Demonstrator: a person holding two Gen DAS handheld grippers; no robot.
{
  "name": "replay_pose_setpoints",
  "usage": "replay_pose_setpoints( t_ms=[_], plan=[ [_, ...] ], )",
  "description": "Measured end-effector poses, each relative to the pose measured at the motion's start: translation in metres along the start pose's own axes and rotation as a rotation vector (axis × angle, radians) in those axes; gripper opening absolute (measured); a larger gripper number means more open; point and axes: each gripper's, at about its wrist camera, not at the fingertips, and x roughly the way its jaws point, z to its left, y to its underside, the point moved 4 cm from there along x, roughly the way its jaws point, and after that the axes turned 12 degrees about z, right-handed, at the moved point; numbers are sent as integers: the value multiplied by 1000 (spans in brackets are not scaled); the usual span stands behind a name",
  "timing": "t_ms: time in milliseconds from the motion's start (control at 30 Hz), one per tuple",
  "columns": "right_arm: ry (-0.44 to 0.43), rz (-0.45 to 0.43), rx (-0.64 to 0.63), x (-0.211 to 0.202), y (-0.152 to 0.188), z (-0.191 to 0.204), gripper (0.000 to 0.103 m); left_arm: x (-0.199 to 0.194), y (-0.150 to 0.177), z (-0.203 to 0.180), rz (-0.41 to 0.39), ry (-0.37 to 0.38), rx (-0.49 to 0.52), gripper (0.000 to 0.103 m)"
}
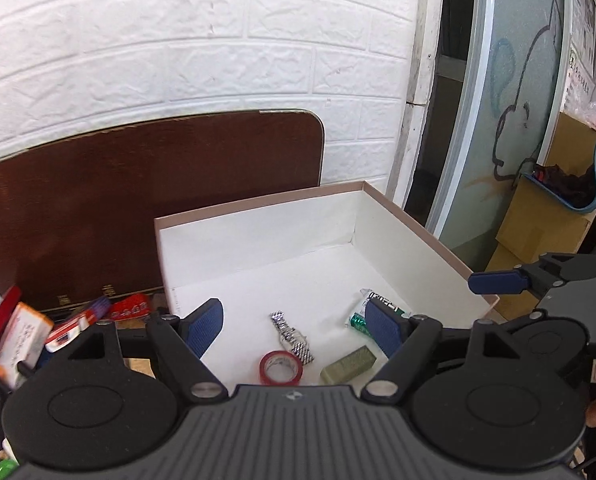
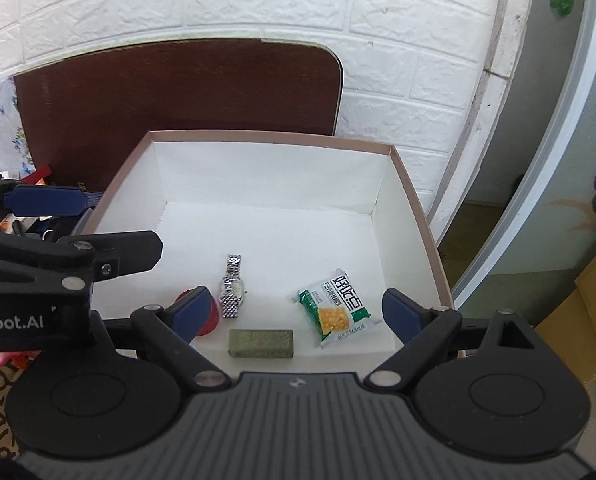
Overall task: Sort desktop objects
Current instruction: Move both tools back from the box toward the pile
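Observation:
An open white box (image 1: 257, 236) (image 2: 269, 168) with a pink rim holds a silver watch (image 1: 291, 336) (image 2: 231, 290), a red tape roll (image 1: 279, 366) (image 2: 207, 322), an olive green block (image 1: 348, 368) (image 2: 261, 343) and a green-and-white snack packet (image 1: 378, 304) (image 2: 338, 308). My left gripper (image 1: 295, 328) is open and empty above the box's near edge. My right gripper (image 2: 298, 312) is open and empty above the box's near edge. Each gripper shows at the side of the other's view.
A dark brown board (image 1: 137, 200) (image 2: 177, 88) leans on the white brick wall behind the box. Several small boxes and packets (image 1: 37, 328) lie in a pile left of the box. Cardboard boxes (image 1: 538, 240) and a glass door (image 1: 518, 80) are on the right.

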Motion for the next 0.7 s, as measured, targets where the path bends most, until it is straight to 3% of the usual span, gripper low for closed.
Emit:
replay_pose_setpoints(
  t_ms=[700],
  plan=[
    [14,-72,-114,-64,67,87,90,-81,100,27,-57,-47,-92,81]
  ],
)
